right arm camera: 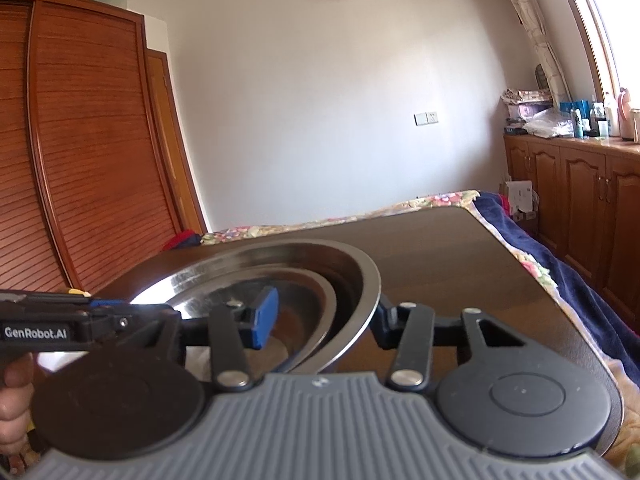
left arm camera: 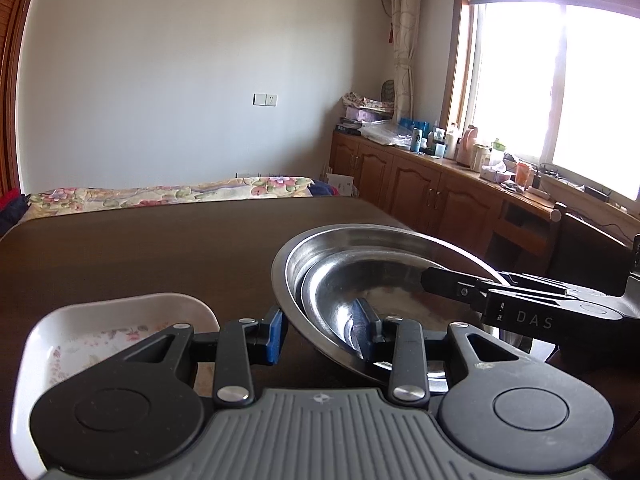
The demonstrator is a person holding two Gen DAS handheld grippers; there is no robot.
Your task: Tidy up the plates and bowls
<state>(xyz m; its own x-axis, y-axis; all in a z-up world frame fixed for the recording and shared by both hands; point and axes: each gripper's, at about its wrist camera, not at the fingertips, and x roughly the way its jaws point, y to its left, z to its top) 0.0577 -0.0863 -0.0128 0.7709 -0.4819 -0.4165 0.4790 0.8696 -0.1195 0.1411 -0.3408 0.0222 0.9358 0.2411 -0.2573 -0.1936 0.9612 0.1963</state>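
Two shiny metal bowls sat on the dark brown table (left arm camera: 140, 248), the small bowl (left arm camera: 360, 280) nested inside the big bowl (left arm camera: 292, 248). The pair leaned a little, with the near edge lifted.

The left gripper (left arm camera: 320, 330) had its two blue pads set wide, one on each side of the big bowl's rim. The left pad (left arm camera: 276, 334) was outside the bowls, and the other pad was down inside them. The pads had a gap around the rim and were not squeezing it, so this gripper was loose.

The right gripper (right arm camera: 324, 316) came in from the other side (its black fingers showed across the bowls in the left camera). One blue pad (right arm camera: 262, 318) sat inside the big bowl (right arm camera: 360, 280), near the small bowl (right arm camera: 316, 304). The other finger was outside, behind the rim. It was hard to tell if these pads pinched the rim or only sat beside it.

A white dish (left arm camera: 120, 320) with pink flowers lay on the table, just to the left of the bowls. A hand (right arm camera: 14, 400) showed at the left edge of the right camera, under the other tool.
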